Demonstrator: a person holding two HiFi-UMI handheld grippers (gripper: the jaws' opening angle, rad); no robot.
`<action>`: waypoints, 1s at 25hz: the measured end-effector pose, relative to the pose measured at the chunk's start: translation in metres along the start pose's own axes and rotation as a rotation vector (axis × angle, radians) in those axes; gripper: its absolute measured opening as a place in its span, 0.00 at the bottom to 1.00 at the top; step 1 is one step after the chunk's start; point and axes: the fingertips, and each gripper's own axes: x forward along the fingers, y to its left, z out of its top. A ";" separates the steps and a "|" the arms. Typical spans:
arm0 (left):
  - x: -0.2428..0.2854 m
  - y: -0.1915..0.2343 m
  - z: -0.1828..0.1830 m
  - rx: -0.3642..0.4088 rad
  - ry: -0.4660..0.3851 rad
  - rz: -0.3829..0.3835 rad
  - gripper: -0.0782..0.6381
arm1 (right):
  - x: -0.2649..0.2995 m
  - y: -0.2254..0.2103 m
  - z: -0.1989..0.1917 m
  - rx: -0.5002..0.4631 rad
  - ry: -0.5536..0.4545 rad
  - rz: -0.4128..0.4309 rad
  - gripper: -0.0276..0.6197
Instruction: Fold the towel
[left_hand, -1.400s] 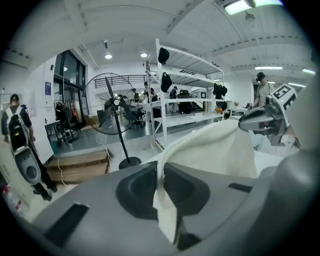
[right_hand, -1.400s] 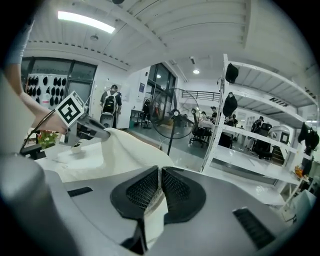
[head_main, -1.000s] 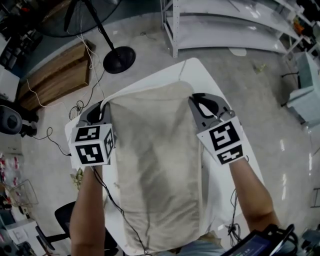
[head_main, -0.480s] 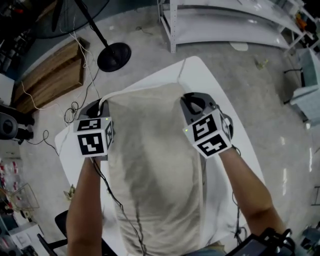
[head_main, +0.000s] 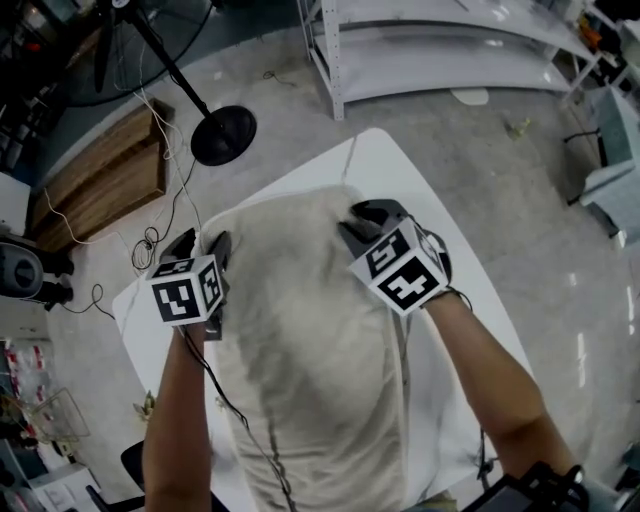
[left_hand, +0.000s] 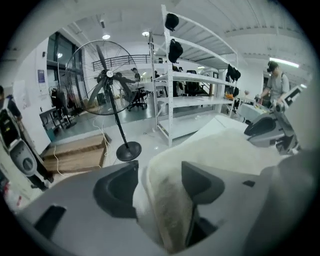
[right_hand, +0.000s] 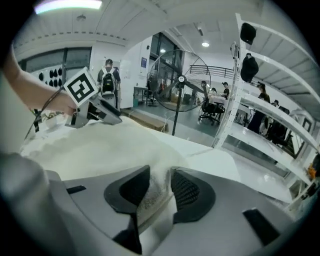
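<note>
Step in hand, by our reading: laying the towel (head_main: 300, 340) on the white table (head_main: 400, 165) and releasing its far edge. The left gripper (head_main: 203, 243) has just been opening and now stands wide, let go, the far-left corner loose between its jaws. The right gripper (head_main: 364, 214) has likewise been opening at the far-right corner, with a narrower gap and cloth possibly brushing the pads. Next, we judge, both must back off without dragging the edge, then regrip for a fold.
</note>
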 end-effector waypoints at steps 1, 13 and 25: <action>-0.005 -0.001 0.001 -0.030 -0.012 -0.018 0.51 | -0.005 0.002 0.002 0.024 -0.021 0.021 0.31; -0.240 -0.077 0.060 -0.062 -0.545 -0.128 0.39 | -0.164 0.052 0.064 0.036 -0.314 -0.061 0.34; -0.536 -0.109 -0.087 -0.016 -0.755 0.020 0.13 | -0.347 0.256 0.002 -0.052 -0.318 -0.094 0.34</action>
